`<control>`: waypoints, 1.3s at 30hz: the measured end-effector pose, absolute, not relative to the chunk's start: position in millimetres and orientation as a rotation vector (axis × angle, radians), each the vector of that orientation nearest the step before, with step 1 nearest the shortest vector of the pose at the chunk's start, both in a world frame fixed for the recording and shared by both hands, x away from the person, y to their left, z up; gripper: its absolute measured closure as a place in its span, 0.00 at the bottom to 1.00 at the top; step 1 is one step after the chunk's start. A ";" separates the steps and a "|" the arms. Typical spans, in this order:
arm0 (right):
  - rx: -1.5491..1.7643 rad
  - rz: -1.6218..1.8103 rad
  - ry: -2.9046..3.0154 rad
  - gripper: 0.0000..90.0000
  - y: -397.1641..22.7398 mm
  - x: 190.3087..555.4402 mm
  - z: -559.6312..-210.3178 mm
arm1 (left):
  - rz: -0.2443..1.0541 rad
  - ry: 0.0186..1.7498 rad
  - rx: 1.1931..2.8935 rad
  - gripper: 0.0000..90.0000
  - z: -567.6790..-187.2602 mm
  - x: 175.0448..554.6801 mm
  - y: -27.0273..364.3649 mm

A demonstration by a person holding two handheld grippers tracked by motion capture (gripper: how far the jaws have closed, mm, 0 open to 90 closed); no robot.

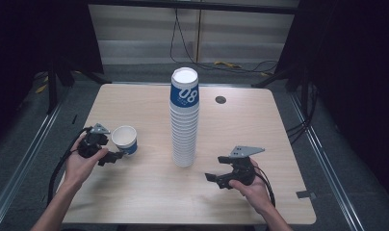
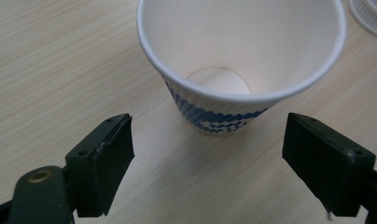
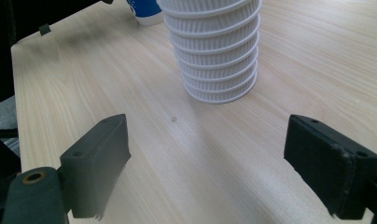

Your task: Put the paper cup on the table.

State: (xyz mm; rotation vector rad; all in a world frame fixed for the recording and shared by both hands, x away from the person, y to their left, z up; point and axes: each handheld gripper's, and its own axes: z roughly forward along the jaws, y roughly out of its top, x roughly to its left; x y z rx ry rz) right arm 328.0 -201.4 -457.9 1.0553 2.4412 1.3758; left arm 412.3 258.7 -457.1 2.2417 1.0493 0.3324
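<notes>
A single white paper cup (image 1: 125, 138) with a blue band stands upright on the wooden table (image 1: 149, 192), left of centre. My left gripper (image 1: 116, 147) is open, its jaws just short of the cup's base on either side. In the left gripper view the cup (image 2: 238, 56) is empty and sits beyond the two spread jaws of the gripper (image 2: 210, 122). A tall stack of white ribbed cups (image 1: 185, 125), topped by a blue-banded one, rises mid-table. My right gripper (image 1: 215, 168) is open to the right of the stack, pointing at its base (image 3: 219, 56), with nothing between its jaws (image 3: 207, 123).
A small dark round hole (image 1: 220, 99) is set in the table behind the stack. Cables run across the floor beyond the far edge. Dark curtains stand on both sides. A piece of tape (image 1: 305, 194) lies near the table's front right corner.
</notes>
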 end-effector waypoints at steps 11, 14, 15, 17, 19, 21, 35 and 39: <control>1.064 1.379 2.424 0.16 -202.5 327.6 -457.1 | 0.347 1.002 2.152 0.18 -459.4 377.0 258.3; 1.066 1.381 2.418 0.16 -203.5 327.4 -456.7 | 0.344 1.000 2.121 0.18 -460.6 365.5 255.4; 1.068 1.386 2.416 0.16 -203.7 327.4 -456.7 | 0.351 0.984 2.112 0.18 -461.2 357.8 251.6; 1.070 1.387 2.414 0.16 -203.8 327.3 -456.6 | 0.355 0.965 2.101 0.19 -461.1 353.4 248.6; 1.073 1.389 2.407 0.16 -204.1 327.2 -456.4 | 0.336 0.964 2.085 0.20 -461.2 349.0 242.9; 1.077 1.394 2.398 0.16 -204.1 327.4 -456.4 | 0.324 0.944 2.086 0.20 -461.1 347.1 234.3; 1.134 1.374 2.301 0.16 -206.6 322.0 -455.3 | 0.268 0.823 2.023 0.20 -462.1 337.9 183.7; 1.158 1.359 2.300 0.16 -204.4 316.1 -467.1 | 0.323 0.804 1.941 0.20 -469.3 327.6 176.5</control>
